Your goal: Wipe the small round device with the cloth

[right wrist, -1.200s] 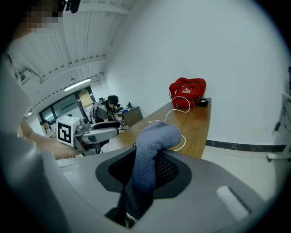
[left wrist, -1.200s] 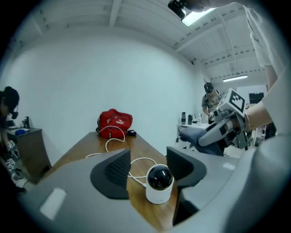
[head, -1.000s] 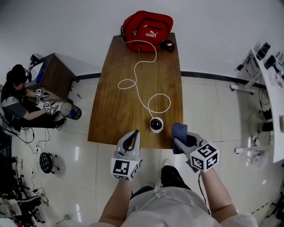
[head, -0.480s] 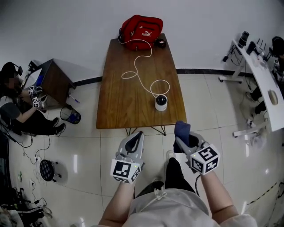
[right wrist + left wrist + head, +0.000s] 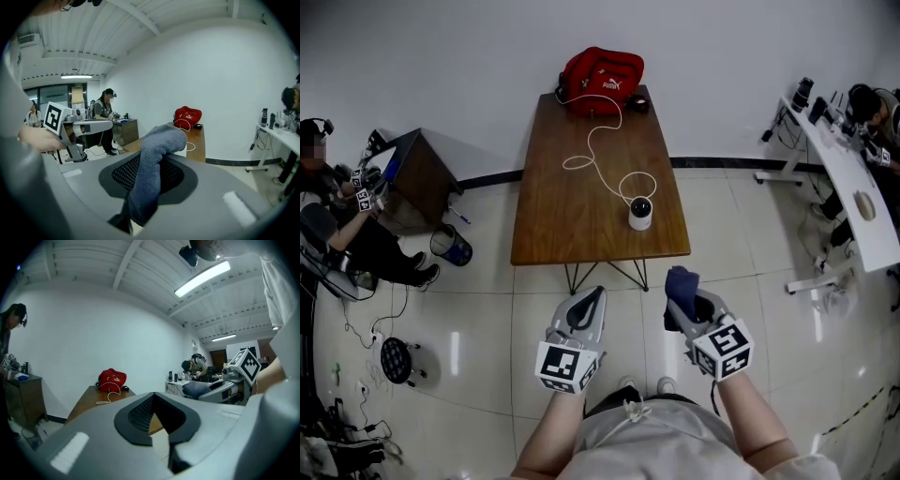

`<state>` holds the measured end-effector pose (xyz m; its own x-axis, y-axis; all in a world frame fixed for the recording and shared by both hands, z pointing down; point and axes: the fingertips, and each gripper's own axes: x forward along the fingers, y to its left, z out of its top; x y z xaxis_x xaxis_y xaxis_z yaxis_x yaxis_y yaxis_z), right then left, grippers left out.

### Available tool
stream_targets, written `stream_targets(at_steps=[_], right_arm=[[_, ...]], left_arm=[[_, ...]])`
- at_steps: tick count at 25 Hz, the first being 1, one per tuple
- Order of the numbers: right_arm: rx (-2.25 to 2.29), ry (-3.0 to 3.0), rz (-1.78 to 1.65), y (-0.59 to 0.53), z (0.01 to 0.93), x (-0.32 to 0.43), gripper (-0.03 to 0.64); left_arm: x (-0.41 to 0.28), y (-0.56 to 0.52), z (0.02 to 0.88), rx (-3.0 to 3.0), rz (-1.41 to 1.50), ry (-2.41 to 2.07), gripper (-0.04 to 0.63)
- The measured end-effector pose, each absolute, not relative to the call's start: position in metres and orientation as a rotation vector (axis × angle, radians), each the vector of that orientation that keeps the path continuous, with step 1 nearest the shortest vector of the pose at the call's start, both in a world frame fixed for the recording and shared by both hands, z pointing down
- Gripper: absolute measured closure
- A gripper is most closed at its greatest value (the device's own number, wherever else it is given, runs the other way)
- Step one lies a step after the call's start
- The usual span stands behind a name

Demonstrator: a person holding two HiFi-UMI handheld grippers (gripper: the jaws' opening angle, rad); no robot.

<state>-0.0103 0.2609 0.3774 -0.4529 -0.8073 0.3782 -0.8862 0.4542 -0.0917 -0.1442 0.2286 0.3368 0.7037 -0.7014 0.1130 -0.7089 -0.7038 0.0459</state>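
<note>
The small round device (image 5: 639,213), white with a black top, stands near the right front corner of the wooden table (image 5: 572,216), and a white cable (image 5: 600,150) runs from it to the back. Both grippers hang over the floor, well short of the table's front edge. My left gripper (image 5: 593,294) (image 5: 151,425) is shut with nothing in it. My right gripper (image 5: 682,292) (image 5: 140,187) is shut on a dark blue cloth (image 5: 680,280) (image 5: 157,157), which sticks up past its jaws. In the right gripper view the cloth hides the device.
A red bag (image 5: 602,68) (image 5: 111,379) (image 5: 187,116) and a small black item (image 5: 637,101) lie at the table's far end. A person sits by a dark side table (image 5: 408,169) at left, near a bin (image 5: 450,244). A white desk (image 5: 853,197) stands at right.
Both grippers have drawn back from the table's front edge, out over the floor. The table and the device now lie farther off. The cloth stays in the right gripper.
</note>
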Motion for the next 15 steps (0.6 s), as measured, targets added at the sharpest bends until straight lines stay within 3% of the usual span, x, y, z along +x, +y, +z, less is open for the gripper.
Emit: stream_targets(at_steps=[15], right_arm=[[1.441, -2.441, 0.253, 0.267, 0.350, 0.003, 0.514]], left_arm=[[-0.106, 0.247, 0.300, 2.893, 0.074, -1.140, 0.589]])
